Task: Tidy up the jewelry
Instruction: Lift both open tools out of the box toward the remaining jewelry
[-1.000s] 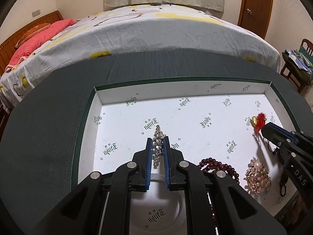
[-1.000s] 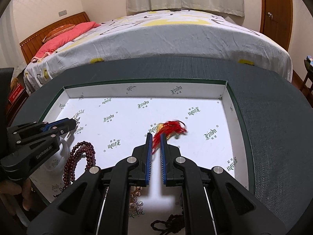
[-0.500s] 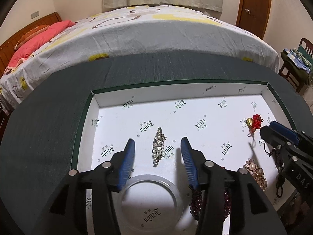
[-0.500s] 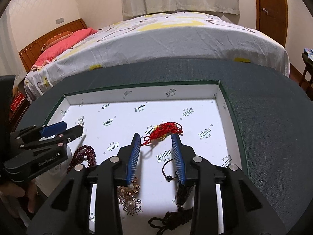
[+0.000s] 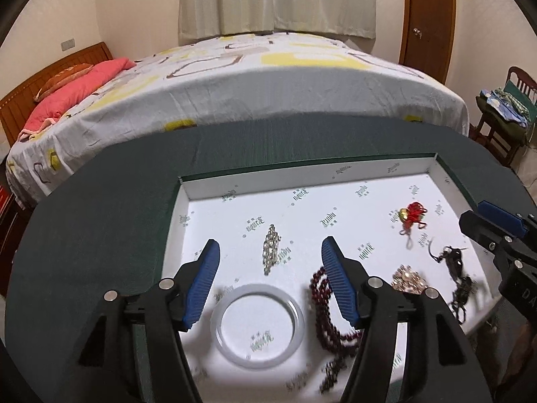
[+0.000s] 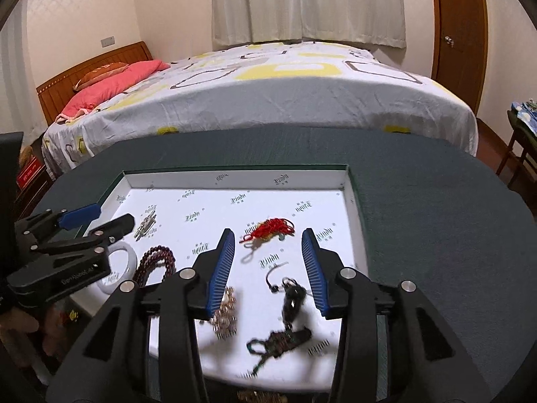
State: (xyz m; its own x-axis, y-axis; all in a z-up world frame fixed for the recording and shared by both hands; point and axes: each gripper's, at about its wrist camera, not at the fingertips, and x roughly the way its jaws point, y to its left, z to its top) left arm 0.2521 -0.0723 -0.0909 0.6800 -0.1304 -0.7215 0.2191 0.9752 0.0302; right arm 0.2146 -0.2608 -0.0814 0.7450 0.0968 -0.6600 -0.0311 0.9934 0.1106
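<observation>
Both tongs free, two pieces just laid in the tray

The left tongs [image 5: 270, 280] and right tongs [image 6: 268, 268] have just been opening and now stand wide, nothing between their pads. The clip [image 5: 270, 248] lies beyond the left pair, the red knot [image 6: 268, 230] beyond the right, both on the tray [image 5: 335, 176] floor. Release looks done. Next, likely a near piece: ring [image 5: 258, 325], beads [image 5: 324, 315], brooch [image 6: 225, 315] or dark tassel [image 6: 288, 319], each needing a low, centred pinch.
</observation>
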